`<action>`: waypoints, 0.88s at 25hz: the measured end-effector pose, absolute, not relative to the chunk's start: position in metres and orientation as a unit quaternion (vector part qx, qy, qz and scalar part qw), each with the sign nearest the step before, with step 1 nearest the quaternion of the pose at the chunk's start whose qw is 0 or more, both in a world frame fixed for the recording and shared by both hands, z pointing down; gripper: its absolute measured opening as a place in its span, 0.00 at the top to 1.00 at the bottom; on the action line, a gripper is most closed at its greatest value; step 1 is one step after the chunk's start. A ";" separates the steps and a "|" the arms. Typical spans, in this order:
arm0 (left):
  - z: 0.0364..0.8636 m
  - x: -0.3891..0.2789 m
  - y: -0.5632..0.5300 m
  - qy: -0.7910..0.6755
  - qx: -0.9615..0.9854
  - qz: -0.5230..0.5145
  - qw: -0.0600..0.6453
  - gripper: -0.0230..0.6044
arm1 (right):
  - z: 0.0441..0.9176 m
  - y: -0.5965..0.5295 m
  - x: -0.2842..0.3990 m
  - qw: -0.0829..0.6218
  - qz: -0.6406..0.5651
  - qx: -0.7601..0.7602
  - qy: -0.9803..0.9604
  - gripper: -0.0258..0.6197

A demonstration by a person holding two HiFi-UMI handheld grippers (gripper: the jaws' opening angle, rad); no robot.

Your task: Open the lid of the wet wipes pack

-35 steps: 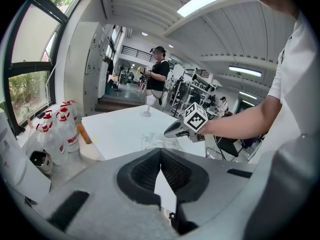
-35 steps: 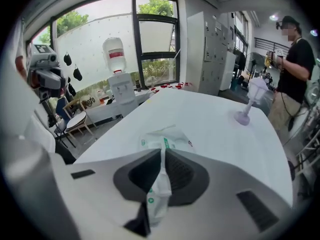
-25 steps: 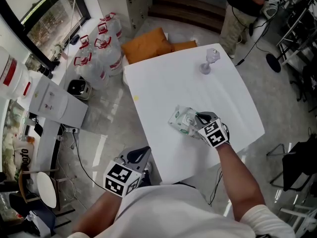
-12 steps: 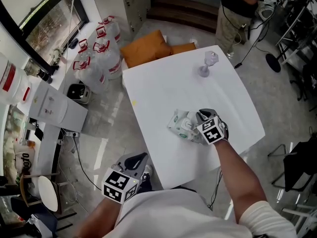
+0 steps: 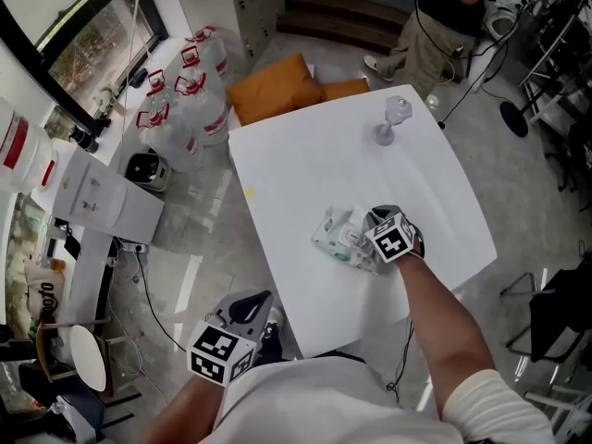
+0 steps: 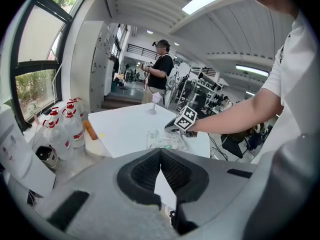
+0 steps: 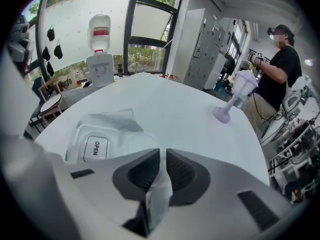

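Jaws of the right gripper (image 7: 162,156) stand almost together, with a strip of the pack's crinkled film (image 7: 156,194) running up between the pads; it looks pinched there, not merely passing through. That hold is at the pack's end seam, well clear of the lid (image 7: 102,145), which suggests that this gripper is anchoring the pack (image 7: 107,134) so it will not slide or lift when the lid is pried, not opening it itself.

From the head view the pack (image 5: 339,233) lies flat on the white table (image 5: 314,165), on the half nearer the person, with the right gripper (image 5: 368,218) at its right end. The lid faces up and appears closed and flush, its OPEN tab (image 7: 94,148) on the side away from the pinch, so that edge is free for the other tool.

The left gripper (image 6: 160,153) has its jaws closed on each other with nothing between them. It hangs off the table by the person's body (image 5: 257,302), pointing toward the pack from a distance, probably waiting for the pack to be steadied first.

A lilac goblet (image 5: 392,118) stands upright at the far side, well apart and out of the way
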State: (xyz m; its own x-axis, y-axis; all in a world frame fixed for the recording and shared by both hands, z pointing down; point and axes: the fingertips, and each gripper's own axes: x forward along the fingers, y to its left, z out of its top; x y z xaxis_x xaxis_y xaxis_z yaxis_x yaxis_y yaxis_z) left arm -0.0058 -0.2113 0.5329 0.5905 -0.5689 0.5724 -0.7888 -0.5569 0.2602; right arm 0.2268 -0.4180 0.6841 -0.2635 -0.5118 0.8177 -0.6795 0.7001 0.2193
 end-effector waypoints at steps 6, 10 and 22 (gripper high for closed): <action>0.536 -0.013 -0.210 -0.401 0.852 0.219 0.258 0.96 | 0.690 -0.417 0.224 0.475 0.095 0.376 -0.790 0.90; 0.533 -0.012 -0.214 -0.399 0.854 0.213 0.257 0.96 | 0.679 -0.418 0.224 0.472 0.089 0.383 -0.789 0.89; 0.505 0.027 -0.225 -0.326 0.902 0.196 0.205 0.96 | 0.586 -0.363 0.228 0.377 0.094 0.457 -0.800 0.89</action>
State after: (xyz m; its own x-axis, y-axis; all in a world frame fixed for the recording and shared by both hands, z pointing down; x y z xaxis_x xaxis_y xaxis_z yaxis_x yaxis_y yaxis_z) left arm 0.0267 -0.2248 0.5052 0.7104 -0.5074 0.4876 -0.6685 -0.7033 0.2420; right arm 0.2283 -0.3634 0.5858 -0.2980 -0.6609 0.6887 -0.8025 0.5641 0.1941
